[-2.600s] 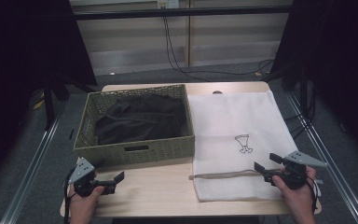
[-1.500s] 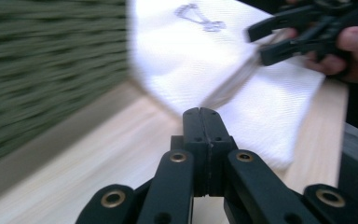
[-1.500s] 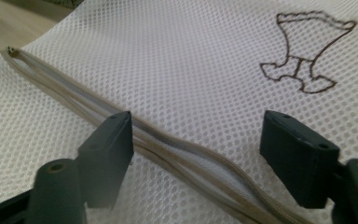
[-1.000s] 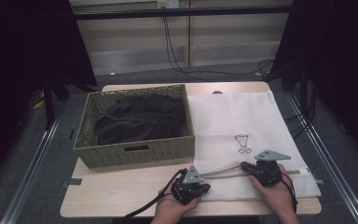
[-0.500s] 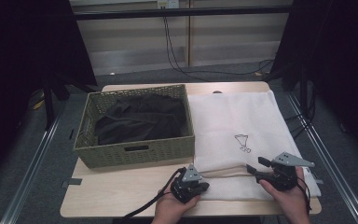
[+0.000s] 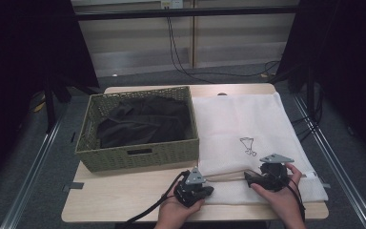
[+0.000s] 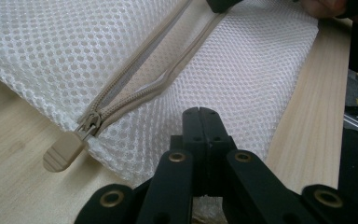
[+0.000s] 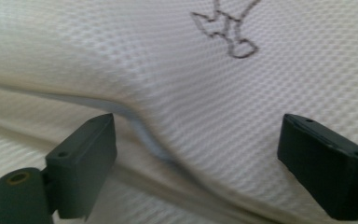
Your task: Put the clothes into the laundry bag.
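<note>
Pins the near hem of the white mesh bag (image 6: 238, 124), flat on the worktop (image 6: 119, 195) right of the basket (image 6: 138, 155), with the left tool (image 6: 208, 190) clamped shut. Holds the right tool (image 6: 248, 177), its 2 jaws just spread wide, over the raised upper zip (image 7: 135, 88) edge, mesh between them unpinched. Leaves the half-open zip running sideways from tool to tool, lifted edge dead ahead of the right one.

A pale wooden table with rounded corners (image 6: 109, 200) carries two things. A white mesh laundry bag with a beige zipper (image 6: 248, 124) lies flat under and beyond both grippers, its near edge at their jaws. A green woven rectangular basket (image 6: 138, 157), dark cloth inside, stands beyond the left gripper (image 6: 195, 187) and to its left, just beside the bag's edge. Bare wood shows left of that gripper
</note>
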